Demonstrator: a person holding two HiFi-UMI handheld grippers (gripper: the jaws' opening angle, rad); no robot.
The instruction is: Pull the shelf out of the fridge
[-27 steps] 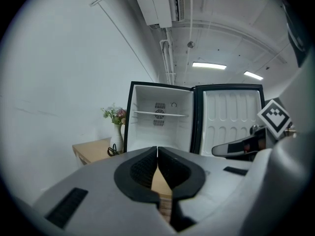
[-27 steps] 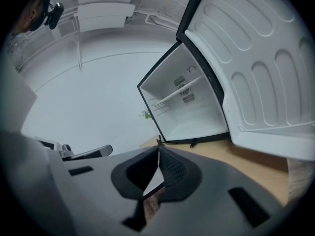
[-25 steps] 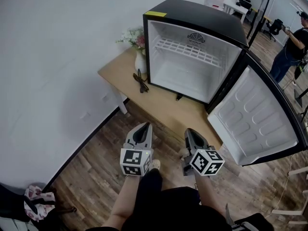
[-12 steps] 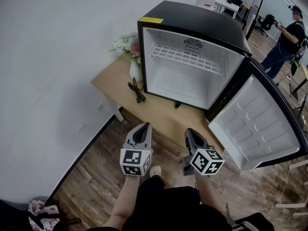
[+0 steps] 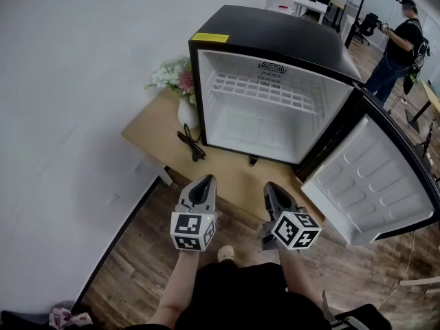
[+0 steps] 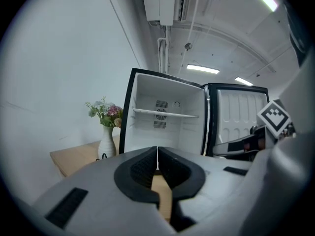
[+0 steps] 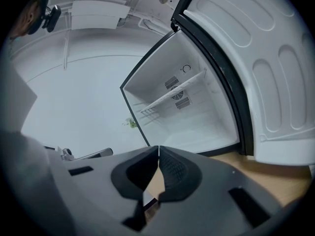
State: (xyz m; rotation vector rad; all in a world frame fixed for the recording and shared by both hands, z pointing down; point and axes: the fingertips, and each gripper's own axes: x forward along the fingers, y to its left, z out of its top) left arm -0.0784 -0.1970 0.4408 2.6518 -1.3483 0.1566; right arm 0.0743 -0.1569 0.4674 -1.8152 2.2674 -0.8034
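Your left gripper (image 5: 201, 185) and right gripper (image 5: 274, 189): jaws pressed together on nothing, side by side short of the table (image 5: 155, 133). Shelf (image 5: 260, 91): ahead of both, well apart, seated high in the open fridge (image 5: 275, 36), its door (image 5: 371, 177) swung out beyond your right gripper.
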